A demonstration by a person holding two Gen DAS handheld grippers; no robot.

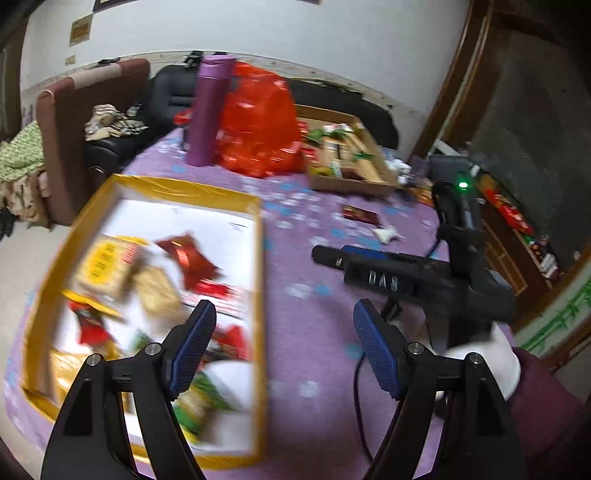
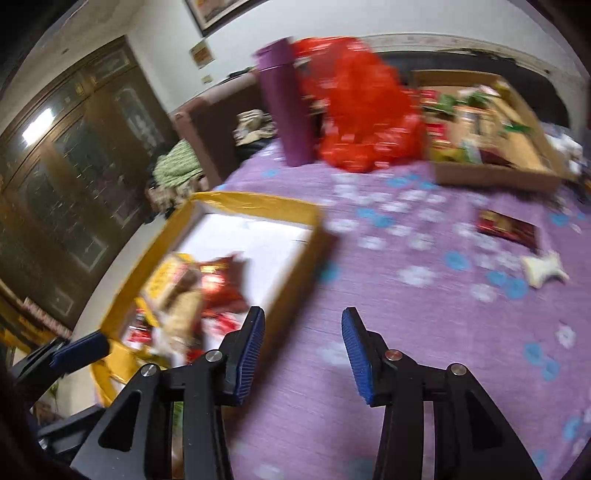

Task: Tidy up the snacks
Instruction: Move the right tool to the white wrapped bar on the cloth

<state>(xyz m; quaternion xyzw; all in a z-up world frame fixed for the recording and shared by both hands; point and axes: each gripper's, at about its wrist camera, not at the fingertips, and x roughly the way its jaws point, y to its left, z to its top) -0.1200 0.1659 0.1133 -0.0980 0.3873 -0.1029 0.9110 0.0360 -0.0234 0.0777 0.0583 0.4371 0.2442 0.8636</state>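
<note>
Snacks still loose on the purple worktop point(image 2: 369, 295) are a dark red packet point(image 2: 506, 228) and a small white wrapped one point(image 2: 546, 272): light, crinkly, probably slippery, best pinched across the flat middle. Left gripper point(image 1: 284, 347) and right gripper point(image 2: 303, 354) both gape empty beside the yellow box point(image 1: 177, 186).

A white wall point(image 1: 332, 33) runs behind a brown armchair point(image 1: 74, 122) and a black leather sofa point(image 1: 173, 92). The tabletop point(image 2: 424, 332) wears a purple flowered cloth. A dark wooden cabinet point(image 2: 74, 166) with glass doors reflects light, and a framed picture point(image 2: 218, 11) hangs above.
</note>
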